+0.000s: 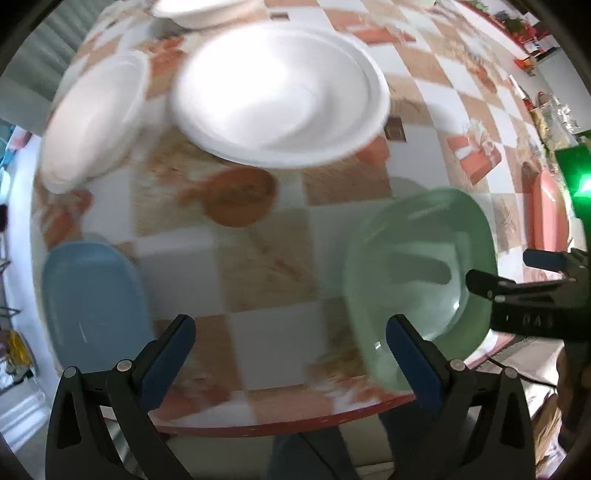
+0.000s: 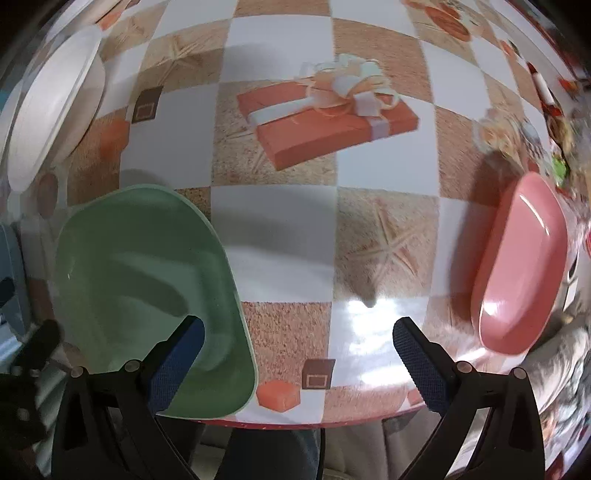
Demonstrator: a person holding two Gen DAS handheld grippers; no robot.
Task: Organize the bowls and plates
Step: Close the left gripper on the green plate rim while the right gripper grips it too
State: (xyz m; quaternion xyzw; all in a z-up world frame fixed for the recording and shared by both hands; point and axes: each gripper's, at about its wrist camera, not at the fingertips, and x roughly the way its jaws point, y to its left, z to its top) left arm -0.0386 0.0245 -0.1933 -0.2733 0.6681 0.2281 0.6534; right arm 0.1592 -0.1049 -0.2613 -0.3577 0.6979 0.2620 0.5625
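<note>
A round desk [image 2: 280, 236] under a glossy checkered cloth printed with gift boxes and starfish fills both views, its red near edge curving just below my tongs.

My left tongs [image 1: 291, 354] are spread wide and hold nothing; between their blue pads lies bare cloth close to the desk's near edge. The right pad sits in front of the near rim of the green plate [image 1: 417, 273], though I cannot tell whether it touches. To the left, a blue plate [image 1: 92, 299] lies near the desk's left edge. Farther out, past an open stretch of checks, a large white plate [image 1: 280, 96] sits in the middle, a second white plate [image 1: 92, 122] just beside it on the left, and a white bowl [image 1: 207, 11] at the far edge. The view is blurred, so fine rims are hard to read.

My right tongs [image 2: 299, 350] are also spread wide and empty, hovering over the near edge. Their left pad overlaps the green plate's inner corner in the picture, and that plate's near corner reaches right to the desk's rim. Between the green plate and the pink plate [image 2: 521, 266], which lies near the right edge, there is a broad clear lane of cloth running to the far side. In the left wrist view the right tongs come in from the right beside the green plate's far rim.
</note>
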